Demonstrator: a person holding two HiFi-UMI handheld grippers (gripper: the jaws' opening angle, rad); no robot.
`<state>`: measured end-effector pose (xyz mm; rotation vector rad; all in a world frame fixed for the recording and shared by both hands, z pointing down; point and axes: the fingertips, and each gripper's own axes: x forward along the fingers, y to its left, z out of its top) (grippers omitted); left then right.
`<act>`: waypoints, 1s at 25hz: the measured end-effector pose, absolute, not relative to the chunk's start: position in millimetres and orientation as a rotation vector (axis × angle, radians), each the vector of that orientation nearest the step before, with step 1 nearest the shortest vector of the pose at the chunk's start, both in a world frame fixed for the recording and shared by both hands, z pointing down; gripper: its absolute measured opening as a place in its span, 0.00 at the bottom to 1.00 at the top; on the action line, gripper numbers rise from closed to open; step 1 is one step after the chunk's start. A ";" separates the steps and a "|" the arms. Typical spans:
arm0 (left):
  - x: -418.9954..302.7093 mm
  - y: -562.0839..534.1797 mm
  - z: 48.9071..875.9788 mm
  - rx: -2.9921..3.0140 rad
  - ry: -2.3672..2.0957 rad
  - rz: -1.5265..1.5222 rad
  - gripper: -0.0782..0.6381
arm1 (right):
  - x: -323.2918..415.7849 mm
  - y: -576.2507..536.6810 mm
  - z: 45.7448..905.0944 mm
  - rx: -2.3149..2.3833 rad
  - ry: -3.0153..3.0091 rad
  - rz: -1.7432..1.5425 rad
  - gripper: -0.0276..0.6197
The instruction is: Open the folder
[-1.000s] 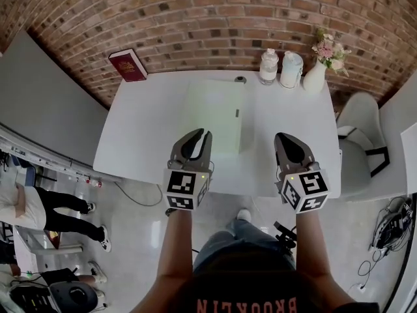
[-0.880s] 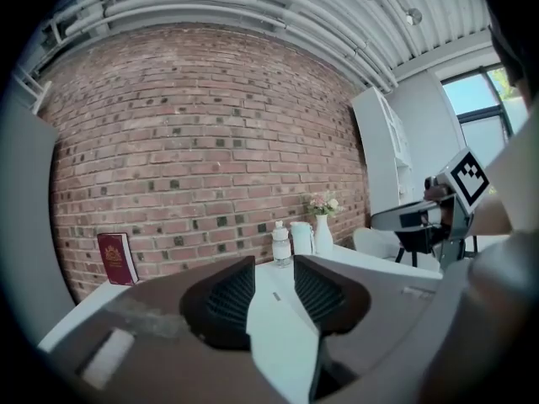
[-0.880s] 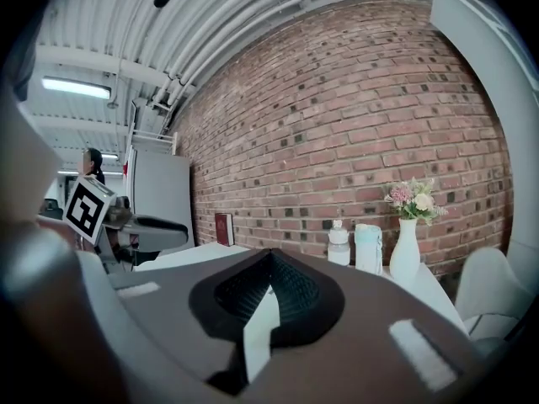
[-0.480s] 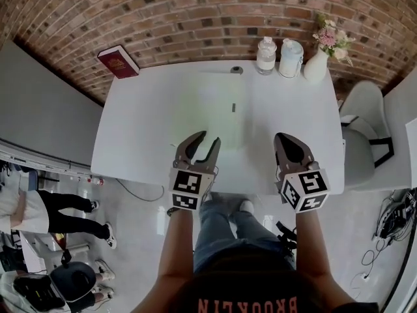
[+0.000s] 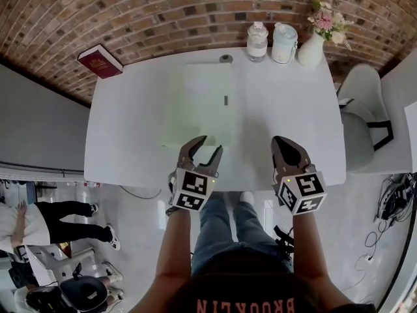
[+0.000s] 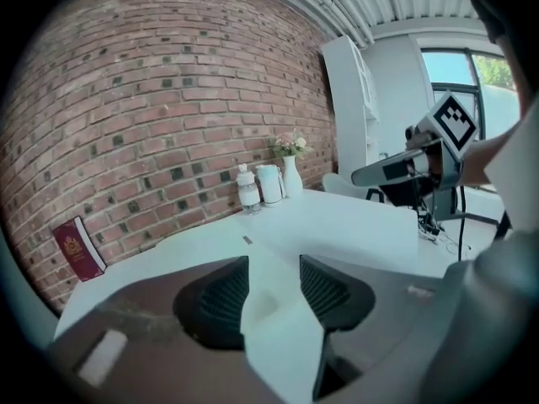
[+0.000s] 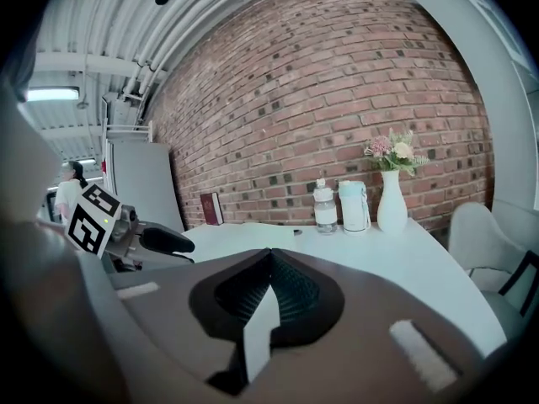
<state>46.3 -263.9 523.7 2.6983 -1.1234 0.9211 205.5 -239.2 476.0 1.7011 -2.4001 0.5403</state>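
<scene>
A pale green folder [image 5: 197, 103] lies flat and closed on the white table [image 5: 287, 116], with a small dark tab on its right edge. My left gripper [image 5: 207, 146] hovers at the folder's near edge, its jaws opening with nothing between them. In the left gripper view the folder [image 6: 253, 255] stretches ahead between the ribbed pads [image 6: 221, 293]. My right gripper [image 5: 285, 143] is shut and empty, over bare table right of the folder. It also appears in the left gripper view [image 6: 370, 173].
At the table's far edge stand a clear bottle [image 5: 257, 42], a white jug [image 5: 284, 43] and a vase of flowers [image 5: 311, 47]. A red book [image 5: 100, 61] leans on the brick wall at far left. A white chair [image 5: 361, 119] stands to the right.
Both grippers have sunk toward the table's near edge. The left gripper's jaws have spread from nearly shut to wide apart. The right gripper's jaws stayed shut.
</scene>
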 end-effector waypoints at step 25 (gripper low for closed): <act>64.1 -270.8 625.9 2.842 -0.603 1.985 0.40 | 226.0 -247.3 497.9 1.826 -2.283 0.624 0.04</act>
